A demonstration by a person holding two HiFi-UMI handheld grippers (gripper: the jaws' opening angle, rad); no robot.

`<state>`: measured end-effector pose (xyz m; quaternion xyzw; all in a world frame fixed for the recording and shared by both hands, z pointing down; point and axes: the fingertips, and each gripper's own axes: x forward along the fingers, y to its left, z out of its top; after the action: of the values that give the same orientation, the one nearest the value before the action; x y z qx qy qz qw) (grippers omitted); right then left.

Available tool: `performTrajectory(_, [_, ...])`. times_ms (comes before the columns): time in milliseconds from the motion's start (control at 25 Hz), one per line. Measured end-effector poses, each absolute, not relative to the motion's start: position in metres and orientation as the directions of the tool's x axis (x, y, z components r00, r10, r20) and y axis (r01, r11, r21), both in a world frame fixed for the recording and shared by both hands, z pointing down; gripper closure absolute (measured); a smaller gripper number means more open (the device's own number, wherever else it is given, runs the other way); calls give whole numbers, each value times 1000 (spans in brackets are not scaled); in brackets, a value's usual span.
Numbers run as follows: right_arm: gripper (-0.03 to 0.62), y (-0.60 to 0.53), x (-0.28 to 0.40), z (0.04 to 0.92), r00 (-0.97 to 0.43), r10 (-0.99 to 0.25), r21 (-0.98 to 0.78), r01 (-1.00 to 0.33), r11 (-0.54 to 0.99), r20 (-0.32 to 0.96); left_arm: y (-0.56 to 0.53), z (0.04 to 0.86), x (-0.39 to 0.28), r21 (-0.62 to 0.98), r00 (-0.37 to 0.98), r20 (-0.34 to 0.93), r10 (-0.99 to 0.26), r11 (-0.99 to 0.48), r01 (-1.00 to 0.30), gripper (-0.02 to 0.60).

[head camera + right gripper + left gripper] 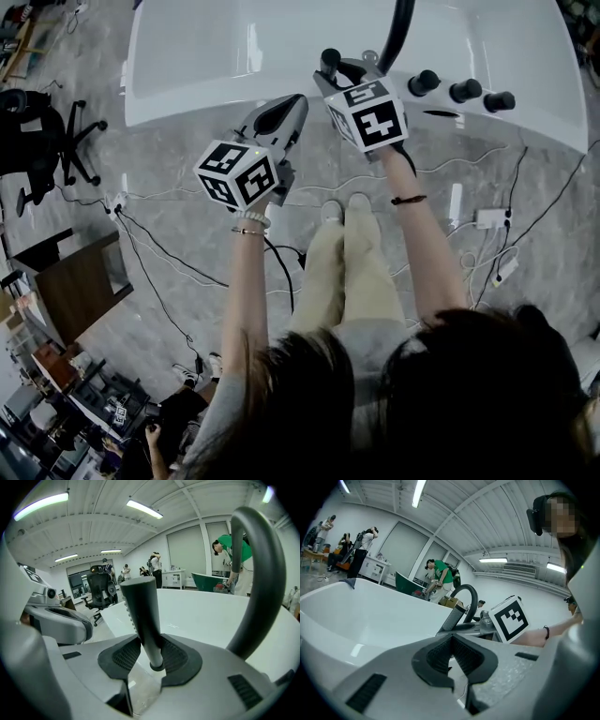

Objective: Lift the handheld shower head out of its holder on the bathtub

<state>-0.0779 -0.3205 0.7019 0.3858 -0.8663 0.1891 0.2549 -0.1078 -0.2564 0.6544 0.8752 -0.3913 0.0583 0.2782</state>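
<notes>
On bathtub (pixel 206 94) rim, shower head (pixel 143 611) in holder (pixel 157 667), right gripper (pixel 149 656) clasping

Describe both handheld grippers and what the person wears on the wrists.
Both the left gripper and right gripper are grey shells with black textured pads. Each carries a white cube printed with black square markers. Arms are bare: pale beaded bracelet on the left wrist, thin dark band on the right.

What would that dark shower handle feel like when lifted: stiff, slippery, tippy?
Probably stiff: the shower handle stands straight between the pads of the right claw. Its smooth finish may be slippery, though the ridges down one side should help. Tall and slim, it might tilt once lifted.
</notes>
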Motion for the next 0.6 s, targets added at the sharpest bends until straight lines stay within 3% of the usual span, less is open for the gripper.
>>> performTrajectory(600, [464, -310, -72, 631, -587, -599, -141, -768, 625, 544, -252, 598, -101, 439, 684, 287, -671, -543, -716, 575])
